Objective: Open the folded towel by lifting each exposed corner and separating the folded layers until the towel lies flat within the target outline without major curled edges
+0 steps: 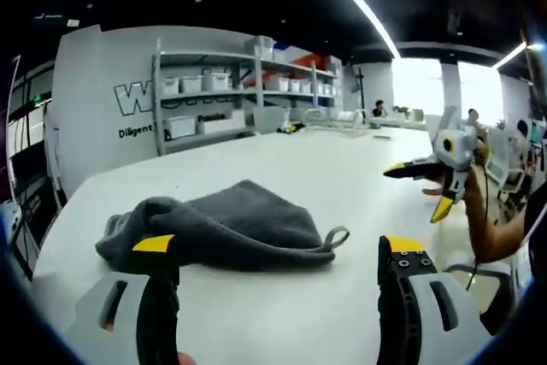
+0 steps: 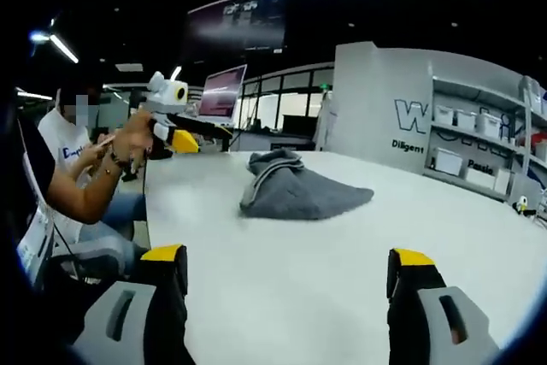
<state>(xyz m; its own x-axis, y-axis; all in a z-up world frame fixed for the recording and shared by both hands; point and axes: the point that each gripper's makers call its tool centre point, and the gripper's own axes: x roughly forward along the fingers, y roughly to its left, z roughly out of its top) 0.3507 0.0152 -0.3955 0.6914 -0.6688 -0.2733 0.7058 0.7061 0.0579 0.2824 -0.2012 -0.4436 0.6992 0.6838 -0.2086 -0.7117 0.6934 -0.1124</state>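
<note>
A dark grey towel (image 1: 222, 224) lies bunched and folded on the white table (image 1: 342, 177), with a small hanging loop (image 1: 338, 237) at its right end. My left gripper (image 1: 278, 247) is open just short of it, nothing between its yellow-tipped jaws. The right gripper (image 1: 420, 187), held in a hand, hovers open off to the right, away from the towel. In the right gripper view the towel (image 2: 299, 190) sits mid-table, well ahead of my open right gripper (image 2: 287, 257). The left gripper (image 2: 201, 136) shows at the table's far left edge in a person's hand.
Grey shelving with white bins (image 1: 214, 96) stands against the wall behind the table. A seated person (image 2: 77, 168) is at the table's left side, with a monitor (image 2: 222, 91) behind. Bare white tabletop (image 2: 342, 245) surrounds the towel.
</note>
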